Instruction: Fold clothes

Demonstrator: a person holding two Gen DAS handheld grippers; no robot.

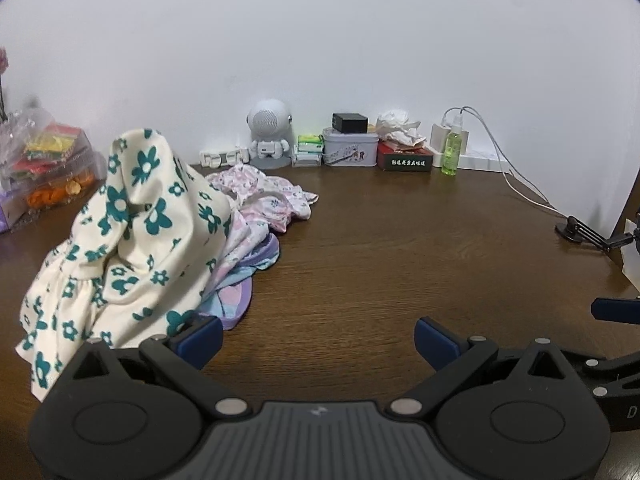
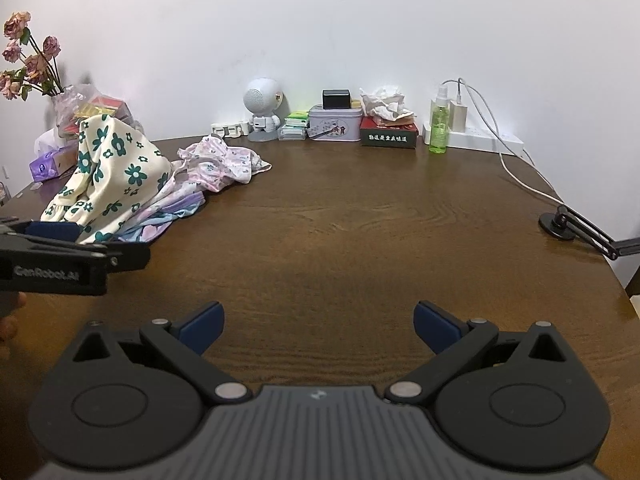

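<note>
While both claws gape empty, left gripper [image 1: 318, 340] sits just beside the clothes pile [image 1: 132, 232]; right gripper [image 2: 316, 326] hovers well right of it, alone catching dried roses [image 2: 28, 54] behind.

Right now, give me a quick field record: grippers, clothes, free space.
left gripper: open, empty, beside the pile
right gripper: open, empty, over bare wood
clothes pile: unfolded, left side of table
top garment: cream dress with green flowers
under it: pink floral cloth, purple cloth
free space: centre and right of table
back edge: tin, spray bottle
</note>
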